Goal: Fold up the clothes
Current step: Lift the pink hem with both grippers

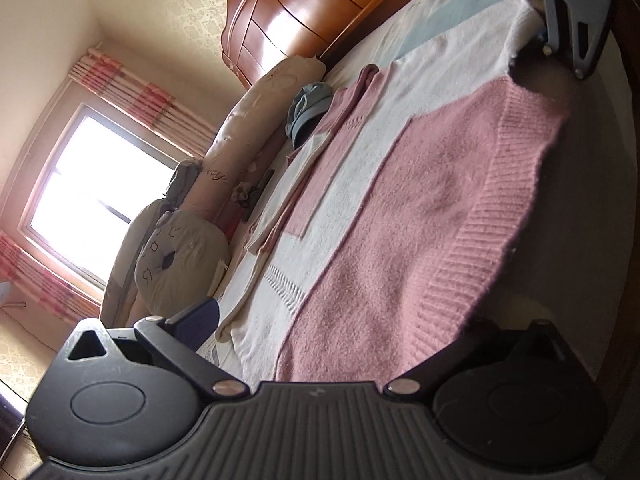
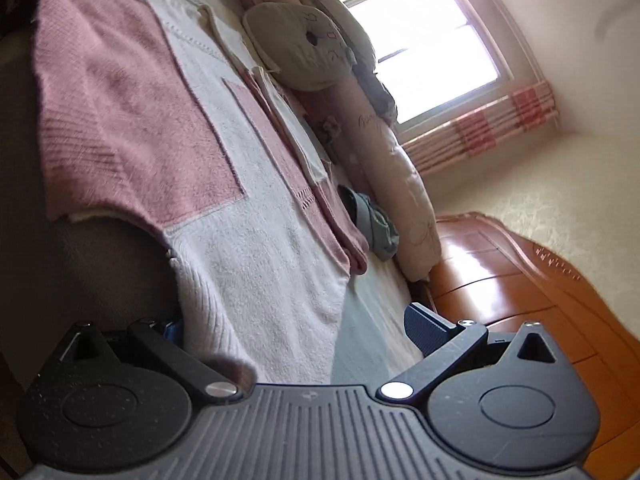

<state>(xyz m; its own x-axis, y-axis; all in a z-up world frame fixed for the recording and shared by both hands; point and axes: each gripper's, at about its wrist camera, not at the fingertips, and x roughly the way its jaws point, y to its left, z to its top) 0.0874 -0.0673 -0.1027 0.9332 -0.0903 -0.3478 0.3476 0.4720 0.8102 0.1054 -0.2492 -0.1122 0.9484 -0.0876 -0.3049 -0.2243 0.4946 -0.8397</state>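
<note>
A pink and white knit sweater (image 1: 400, 208) lies spread flat on the bed, its ribbed hem toward me. My left gripper (image 1: 360, 328) stands open at one hem corner. Its left finger pad (image 1: 200, 320) shows beside the cloth, and the other finger is hidden under the pink hem. My right gripper (image 2: 298, 328) is open at the white hem corner (image 2: 256, 280). One of its pads (image 2: 428, 328) is bare, the other sits under the knit. In the left wrist view the right gripper (image 1: 560, 52) appears at the far hem corner.
A long cream bolster (image 1: 248, 136) and a round face cushion (image 1: 180, 260) line the far side of the bed. A blue-grey garment (image 1: 308, 112) lies by the sweater's collar. A wooden headboard (image 1: 288, 20) stands at the bed's end, and a bright window (image 1: 100, 192) is beyond.
</note>
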